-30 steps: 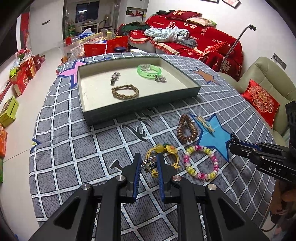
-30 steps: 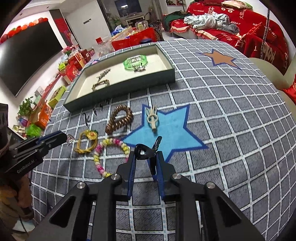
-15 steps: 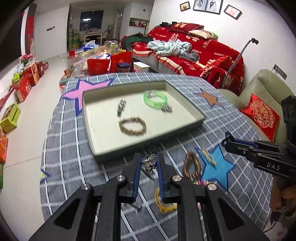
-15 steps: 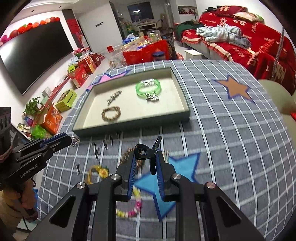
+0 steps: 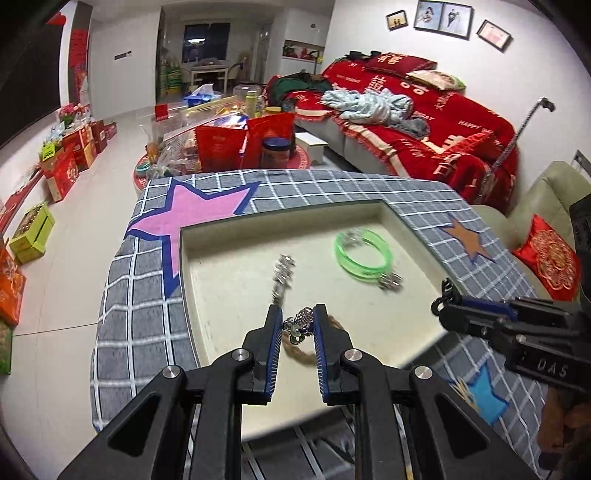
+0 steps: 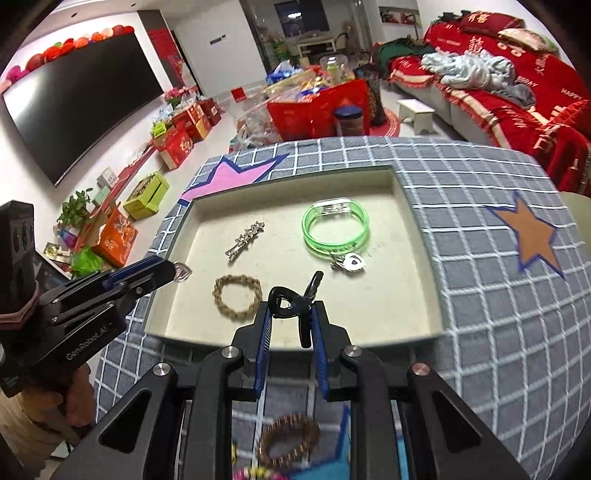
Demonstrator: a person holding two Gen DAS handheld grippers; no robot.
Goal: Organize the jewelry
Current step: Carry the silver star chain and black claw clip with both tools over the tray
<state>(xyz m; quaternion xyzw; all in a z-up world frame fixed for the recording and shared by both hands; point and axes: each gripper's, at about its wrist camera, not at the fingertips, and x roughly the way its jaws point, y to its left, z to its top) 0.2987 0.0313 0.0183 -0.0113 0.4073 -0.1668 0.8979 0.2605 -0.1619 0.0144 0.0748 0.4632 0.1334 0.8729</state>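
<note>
Grey white-gridded tablecloth (image 6: pixel 480 295), pink star (image 5: pixel 192 210), green bangle (image 6: pixel 334 229), cream tray (image 6: pixel 288 184)

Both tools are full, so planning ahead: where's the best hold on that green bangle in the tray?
Take the green bangle by the near part of its rim, coming from above with one finger inside the ring and one outside. It lies flat in the tray, so its hoop offers a thin wall. Stay clear of the silver charm at its near edge.

Around you, white walls meet a pale tiled floor (image 5: pixel 92 155); a red-covered sofa (image 5: pixel 424 122) stands under three framed pictures (image 5: pixel 443 18), and a large dark television (image 6: pixel 74 99) hangs left.
</note>
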